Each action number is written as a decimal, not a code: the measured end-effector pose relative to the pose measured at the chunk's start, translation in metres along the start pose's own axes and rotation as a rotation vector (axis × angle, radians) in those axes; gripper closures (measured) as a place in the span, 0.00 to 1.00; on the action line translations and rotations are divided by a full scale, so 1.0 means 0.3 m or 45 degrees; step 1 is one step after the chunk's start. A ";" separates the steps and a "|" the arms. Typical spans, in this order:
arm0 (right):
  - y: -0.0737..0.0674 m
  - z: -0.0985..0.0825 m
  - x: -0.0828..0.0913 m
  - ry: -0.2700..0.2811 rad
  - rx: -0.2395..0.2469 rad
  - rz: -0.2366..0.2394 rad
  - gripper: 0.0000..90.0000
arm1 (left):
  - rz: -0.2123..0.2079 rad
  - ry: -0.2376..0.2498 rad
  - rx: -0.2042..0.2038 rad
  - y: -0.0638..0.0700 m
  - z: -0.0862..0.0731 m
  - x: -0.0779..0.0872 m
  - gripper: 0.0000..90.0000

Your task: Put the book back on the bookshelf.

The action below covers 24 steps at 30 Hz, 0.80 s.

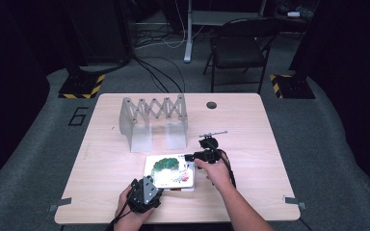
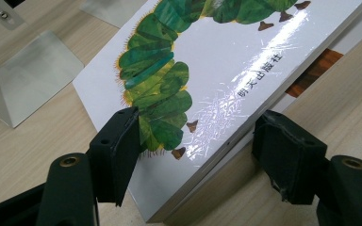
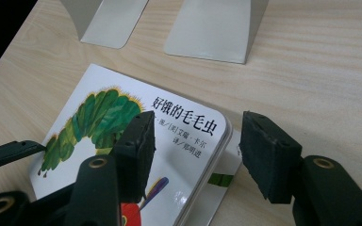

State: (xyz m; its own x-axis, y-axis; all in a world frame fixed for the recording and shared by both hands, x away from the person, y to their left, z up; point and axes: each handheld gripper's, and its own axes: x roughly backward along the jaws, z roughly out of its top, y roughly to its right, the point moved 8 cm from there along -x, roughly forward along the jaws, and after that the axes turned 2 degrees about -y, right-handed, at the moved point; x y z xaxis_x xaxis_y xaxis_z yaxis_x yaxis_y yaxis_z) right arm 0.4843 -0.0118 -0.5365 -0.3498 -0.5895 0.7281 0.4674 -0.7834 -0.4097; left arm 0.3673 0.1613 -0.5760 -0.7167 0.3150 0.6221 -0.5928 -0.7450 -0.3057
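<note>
So there's a picture book (image 1: 169,172) with a green caterpillar on its white cover, lying flat on the wooden counter (image 1: 250,125) close to the near edge, roughly in the middle of that edge. It looks like it sits on top of a second, thinner book or sheet (image 3: 221,180) that peeks out underneath along one side.

The left hand-held gripper (image 2: 195,155) is down at the book's near-left corner. Its jaws are apart and straddle that corner: one pad sits over the cover by the caterpillar's tail, the other hangs just off the book's edge over the counter. Can't see either pad actually pressing on the book, so it isn't clamped.

The right hand-held gripper (image 3: 195,150) is at the book's right side, by the corner with the printed title. No earlier shot to compare, but its jaws stand wide apart with that rounded corner between them; the left pad hovers over the cover, the right one is off the book over bare wood. Nothing is gripped.

Farther back, toward the middle of the counter, stands a grey expandable rack (image 1: 152,120) with scissor-style links on top and flat metal feet, well apart from the book.
</note>
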 end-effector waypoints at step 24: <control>0.015 0.011 -0.066 -0.033 -0.076 0.070 0.47 | 0.008 0.023 0.010 0.002 0.000 -0.002 0.37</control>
State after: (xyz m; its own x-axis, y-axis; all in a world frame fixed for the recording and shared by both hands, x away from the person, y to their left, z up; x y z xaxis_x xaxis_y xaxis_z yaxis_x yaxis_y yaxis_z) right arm 0.4961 -0.0030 -0.5510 -0.3037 -0.6272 0.7172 0.4355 -0.7609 -0.4810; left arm 0.3674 0.1606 -0.5766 -0.7269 0.3210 0.6071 -0.5856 -0.7516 -0.3037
